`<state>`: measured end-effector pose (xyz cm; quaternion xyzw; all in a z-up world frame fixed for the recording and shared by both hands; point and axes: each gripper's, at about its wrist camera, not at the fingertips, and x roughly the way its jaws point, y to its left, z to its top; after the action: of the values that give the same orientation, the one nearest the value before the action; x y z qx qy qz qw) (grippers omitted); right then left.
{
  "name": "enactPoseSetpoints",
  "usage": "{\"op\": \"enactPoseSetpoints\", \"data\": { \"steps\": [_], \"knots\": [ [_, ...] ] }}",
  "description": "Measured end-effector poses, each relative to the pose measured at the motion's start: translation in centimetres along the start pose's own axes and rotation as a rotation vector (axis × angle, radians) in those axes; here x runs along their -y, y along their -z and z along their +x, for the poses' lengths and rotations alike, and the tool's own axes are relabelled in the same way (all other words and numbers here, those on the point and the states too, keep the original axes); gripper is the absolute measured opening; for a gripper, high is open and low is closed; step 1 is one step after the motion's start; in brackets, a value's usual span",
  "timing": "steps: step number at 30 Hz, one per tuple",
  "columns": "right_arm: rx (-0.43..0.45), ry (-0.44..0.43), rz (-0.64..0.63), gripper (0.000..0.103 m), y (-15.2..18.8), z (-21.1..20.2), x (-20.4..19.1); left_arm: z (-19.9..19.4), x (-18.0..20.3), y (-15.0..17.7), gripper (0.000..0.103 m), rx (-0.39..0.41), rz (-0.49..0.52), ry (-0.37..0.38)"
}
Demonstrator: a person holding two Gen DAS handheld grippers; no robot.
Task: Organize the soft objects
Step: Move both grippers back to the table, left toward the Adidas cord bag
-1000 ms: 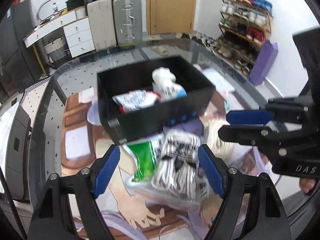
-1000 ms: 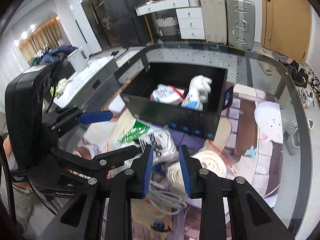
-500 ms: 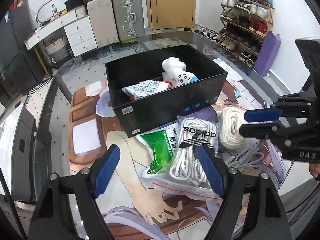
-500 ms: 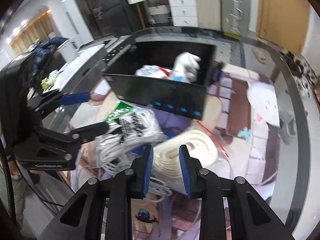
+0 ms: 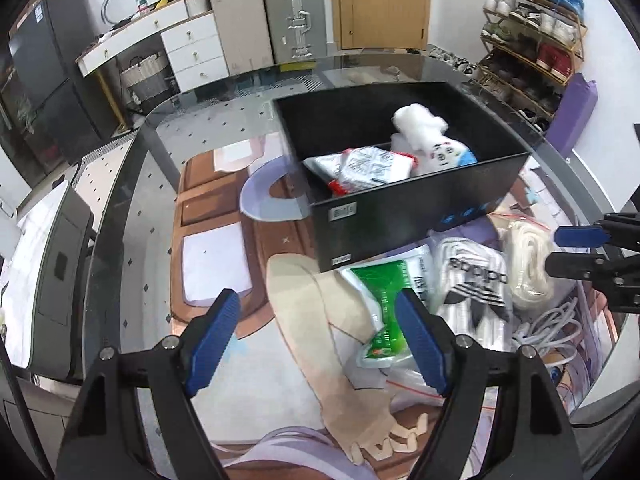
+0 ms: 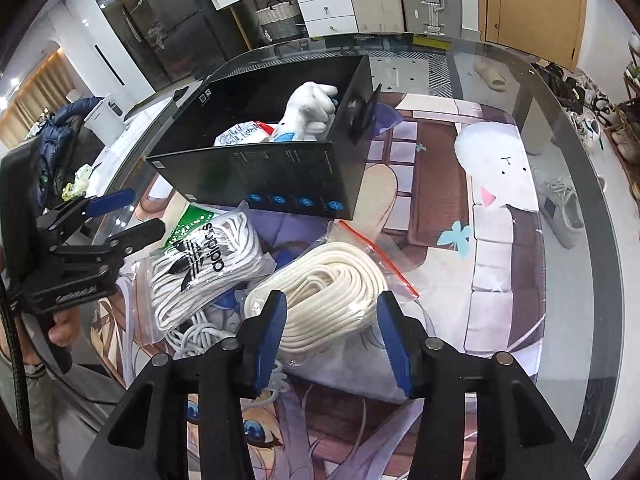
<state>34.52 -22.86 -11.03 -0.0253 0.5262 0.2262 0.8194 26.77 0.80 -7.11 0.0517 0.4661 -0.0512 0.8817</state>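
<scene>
Glass table (image 6: 568, 128), black box (image 6: 280, 176), right tongs (image 6: 332, 334) just opening over cream rope coil (image 6: 328, 300)

Bright, even indoor light, glare on the glass table (image 6: 568, 128), slight motion blur (fisheye edges bend, corners black).

The counter (image 6: 568, 128) is glossy glass over a smooth printed mat. The black box (image 6: 280, 178) looks like matt card with a faint sheen. Coiled cream rope (image 6: 332, 300) – rough, braided – lies in a clear, crinkled plastic zip bag (image 6: 384, 256). The white laces (image 6: 200, 276) look woven. Both grippers' jaws carry matt blue ribbed pads (image 5: 420, 336) on black plastic.
</scene>
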Motion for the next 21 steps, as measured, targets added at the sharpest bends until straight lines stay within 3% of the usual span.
{"op": "enactPoseSetpoints", "data": {
  "steps": [4,8,16,21],
  "knots": [
    [0.019,0.030,0.030,0.050,-0.4,-0.4,0.4,-1.6,2.7,-0.1,0.080,0.050,0.092,0.065],
    [0.010,0.022,0.046,0.060,-0.3,-0.2,0.6,-0.9,5.3,0.2,0.080,0.029,0.174,0.089],
    [-0.029,0.003,0.061,0.061,0.0,1.0,0.2,1.3,6.7,-0.2,0.083,-0.019,0.171,0.109],
    [-0.029,-0.004,0.079,0.070,-0.5,1.6,-0.3,1.5,7.5,-0.1,0.083,-0.023,0.191,0.092]
  ]
}}
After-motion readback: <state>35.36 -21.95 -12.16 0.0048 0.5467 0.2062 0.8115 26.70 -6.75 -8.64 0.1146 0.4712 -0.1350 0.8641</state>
